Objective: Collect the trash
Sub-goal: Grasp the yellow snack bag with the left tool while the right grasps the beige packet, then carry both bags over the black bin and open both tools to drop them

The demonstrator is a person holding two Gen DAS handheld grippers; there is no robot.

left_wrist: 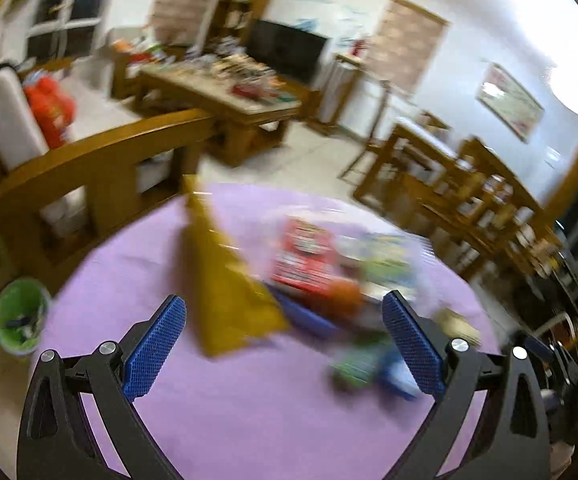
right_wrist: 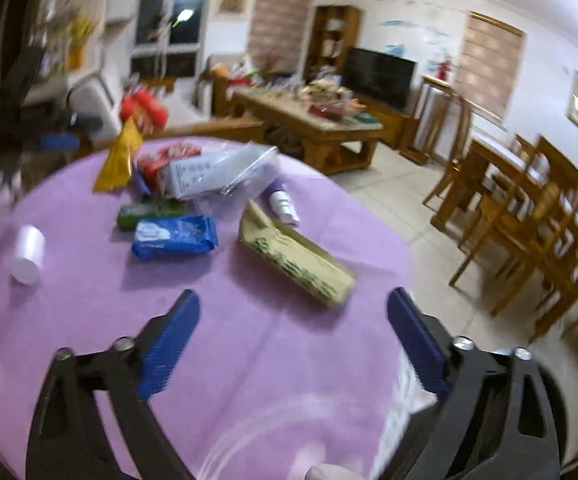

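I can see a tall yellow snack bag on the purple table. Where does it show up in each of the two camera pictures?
Left wrist view: the yellow bag stands large and blurred at centre, just beyond the left gripper, nearer its left finger.
Right wrist view: it is small, upper left, at the far edge of the purple table, left of the wrapper pile.
Shared landmark: the black television against the back wall.

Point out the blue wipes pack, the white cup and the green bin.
blue wipes pack (right_wrist: pixel 175 237), right wrist view, middle of its top face.
white cup (right_wrist: pixel 28 254), right wrist view, its side wall.
green bin (left_wrist: pixel 21 314), left wrist view, its inner wall.
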